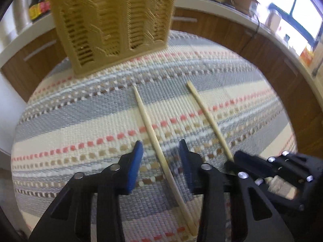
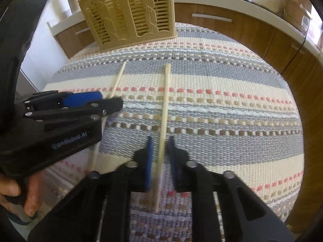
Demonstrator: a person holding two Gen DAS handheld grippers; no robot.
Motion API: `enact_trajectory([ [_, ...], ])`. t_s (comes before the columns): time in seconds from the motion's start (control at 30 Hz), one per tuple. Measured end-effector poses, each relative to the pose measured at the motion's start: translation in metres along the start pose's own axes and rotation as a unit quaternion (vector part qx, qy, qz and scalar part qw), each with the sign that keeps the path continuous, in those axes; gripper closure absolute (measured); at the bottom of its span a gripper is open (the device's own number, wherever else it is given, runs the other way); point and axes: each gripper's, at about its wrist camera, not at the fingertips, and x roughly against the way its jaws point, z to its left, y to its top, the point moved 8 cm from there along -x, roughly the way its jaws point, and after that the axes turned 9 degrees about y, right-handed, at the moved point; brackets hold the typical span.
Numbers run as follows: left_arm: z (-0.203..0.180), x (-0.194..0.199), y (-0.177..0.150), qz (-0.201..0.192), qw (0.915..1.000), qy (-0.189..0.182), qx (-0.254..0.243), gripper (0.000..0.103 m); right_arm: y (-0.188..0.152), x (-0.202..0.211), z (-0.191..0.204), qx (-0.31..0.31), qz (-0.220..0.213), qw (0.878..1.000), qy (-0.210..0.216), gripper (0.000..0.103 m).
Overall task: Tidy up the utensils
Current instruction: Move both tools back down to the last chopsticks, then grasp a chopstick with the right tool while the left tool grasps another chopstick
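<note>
While two chopsticks lie apart on the striped bench mat, left tongs [image 1: 160,157] straddle the left chopstick [image 1: 155,139], pads not yet touching. Right tongs [image 2: 160,157] close on the right chopstick [image 2: 164,109], likely bound for the far basket [image 2: 129,12].

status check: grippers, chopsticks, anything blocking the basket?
Left gripper straddling left chopstick, pads not touching. Right gripper shut on right chopstick. Basket upright at mat's far edge, path clear.

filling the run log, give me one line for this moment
left hand-held gripper: open astride left chopstick | right hand-held gripper: astride right chopstick | basket: beyond on mat
</note>
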Motion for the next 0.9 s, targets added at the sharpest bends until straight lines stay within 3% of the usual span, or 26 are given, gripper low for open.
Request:
enact_trajectory([
  [0.1,-0.005,-0.001,-0.003,-0.003,0.9992,0.033,-0.021,0.08,-0.001,0.002,0.0,0.002,-0.002,1.0,0.0,0.098],
  [0.13,-0.002,-0.001,-0.003,-0.005,0.999,0.04,-0.019,0.091,-0.001,0.003,0.0,0.001,-0.003,1.0,0.002,0.098],
  [0.23,0.003,0.002,-0.004,-0.004,0.9995,0.032,-0.007,0.099,-0.001,0.005,0.0,-0.003,-0.004,1.0,0.004,0.099],
  [0.6,0.045,0.034,-0.033,0.001,0.9991,0.0,0.043,0.099,-0.023,0.026,-0.012,-0.03,0.006,0.999,0.019,0.098],
  [0.83,0.052,0.033,-0.05,0.016,0.9987,-0.029,0.038,0.098,-0.031,0.028,-0.014,-0.032,0.016,0.999,0.024,0.096],
  [0.9,0.047,0.032,-0.049,0.021,0.9984,-0.043,0.03,0.089,-0.027,0.026,-0.012,-0.027,0.031,0.998,0.037,0.089],
])
